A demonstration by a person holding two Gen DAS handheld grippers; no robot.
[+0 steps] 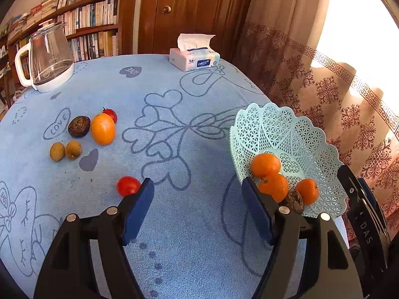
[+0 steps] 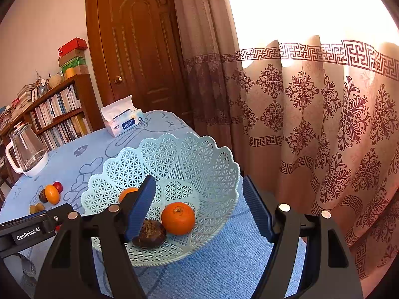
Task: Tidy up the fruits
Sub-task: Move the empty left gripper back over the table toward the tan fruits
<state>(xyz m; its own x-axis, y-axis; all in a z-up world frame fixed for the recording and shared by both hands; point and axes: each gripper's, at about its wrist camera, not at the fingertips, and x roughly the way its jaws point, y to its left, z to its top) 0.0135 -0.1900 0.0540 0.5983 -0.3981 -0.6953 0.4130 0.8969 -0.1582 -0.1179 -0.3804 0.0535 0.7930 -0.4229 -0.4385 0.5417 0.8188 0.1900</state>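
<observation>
My left gripper stands open over bare cloth with nothing between its blue pads. A red cherry tomato lies just left of its left finger. Farther left lie an oval orange fruit, a dark round fruit, another red tomato and two brown longans. The pale blue lattice basket on the right holds three oranges and a dark fruit. My right gripper is open at the basket, its left finger above an orange and the dark fruit.
A glass kettle with a white base stands at the table's far left and a tissue pack at the far edge. A patterned curtain hangs close on the right. A bookshelf and a wooden door are behind the table.
</observation>
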